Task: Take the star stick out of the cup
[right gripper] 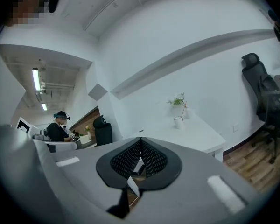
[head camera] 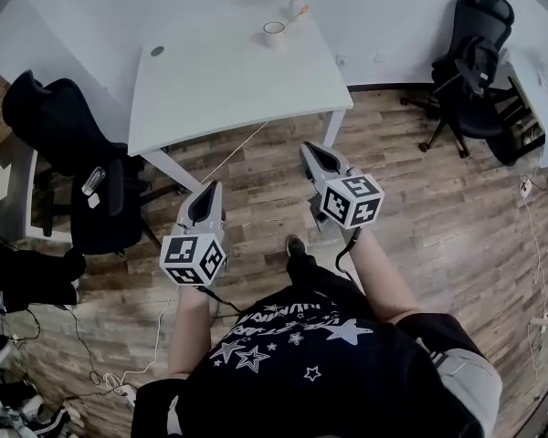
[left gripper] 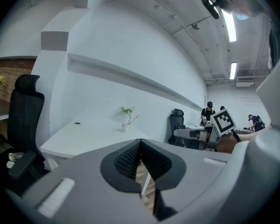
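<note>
A small white cup [head camera: 273, 33] stands near the far edge of the white table [head camera: 210, 89], beside a little vase of green sprigs [head camera: 292, 3]. A thin orange stick [right gripper: 184, 110] leans out of the cup [right gripper: 178, 122]; its star end is too small to make out. Both grippers hang over the wooden floor, well short of the table. My left gripper [head camera: 208, 192] points toward the table's near edge, jaws together and empty. My right gripper [head camera: 310, 150] is a little further forward, also shut with nothing in it. The left gripper view shows the cup [left gripper: 125, 127] far off.
A black office chair [head camera: 68, 144] stands left of the table, another [head camera: 475, 62] at the right wall. Cables [head camera: 119, 372] lie on the floor at the lower left. People work at desks in the background [right gripper: 60, 129].
</note>
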`<state>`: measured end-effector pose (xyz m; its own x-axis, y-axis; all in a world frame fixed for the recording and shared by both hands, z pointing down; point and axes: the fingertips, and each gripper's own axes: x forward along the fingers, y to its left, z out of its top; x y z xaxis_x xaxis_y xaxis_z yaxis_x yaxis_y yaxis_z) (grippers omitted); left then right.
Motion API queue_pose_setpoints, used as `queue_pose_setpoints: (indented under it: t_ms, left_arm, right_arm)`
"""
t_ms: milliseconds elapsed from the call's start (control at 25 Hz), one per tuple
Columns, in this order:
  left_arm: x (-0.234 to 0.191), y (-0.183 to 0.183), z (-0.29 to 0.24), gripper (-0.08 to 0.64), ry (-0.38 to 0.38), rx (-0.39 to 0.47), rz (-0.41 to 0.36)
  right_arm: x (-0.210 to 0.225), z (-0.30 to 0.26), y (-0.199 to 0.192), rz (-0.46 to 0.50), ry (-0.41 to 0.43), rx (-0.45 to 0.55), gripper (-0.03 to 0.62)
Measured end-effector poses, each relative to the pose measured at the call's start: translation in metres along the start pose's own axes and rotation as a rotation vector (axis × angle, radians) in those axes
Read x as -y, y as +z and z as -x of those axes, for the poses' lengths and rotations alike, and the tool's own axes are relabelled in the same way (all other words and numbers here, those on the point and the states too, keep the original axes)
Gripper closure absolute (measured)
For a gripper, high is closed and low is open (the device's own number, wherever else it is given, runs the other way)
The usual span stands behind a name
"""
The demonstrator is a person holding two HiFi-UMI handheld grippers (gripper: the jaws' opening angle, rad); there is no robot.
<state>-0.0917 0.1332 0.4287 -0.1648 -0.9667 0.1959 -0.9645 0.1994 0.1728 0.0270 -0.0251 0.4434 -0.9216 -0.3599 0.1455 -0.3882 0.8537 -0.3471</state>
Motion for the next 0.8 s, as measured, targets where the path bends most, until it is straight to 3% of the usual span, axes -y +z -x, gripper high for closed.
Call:
queue_pose_setpoints:
  t_ms: [360,800]
  left_arm:
    - [-0.006,0.028,-0.109,0.558,0.014,0.006,0.002]
    - [-0.01,0.046,-0.164,0.558,0.028,0.004,-0.006]
  right_arm:
    - [0.08,-0.07,0.054,0.0,0.025,0.016,0.577]
    - [0.122,-0.108,0.069,-0.044,0.04,0.012,0.577]
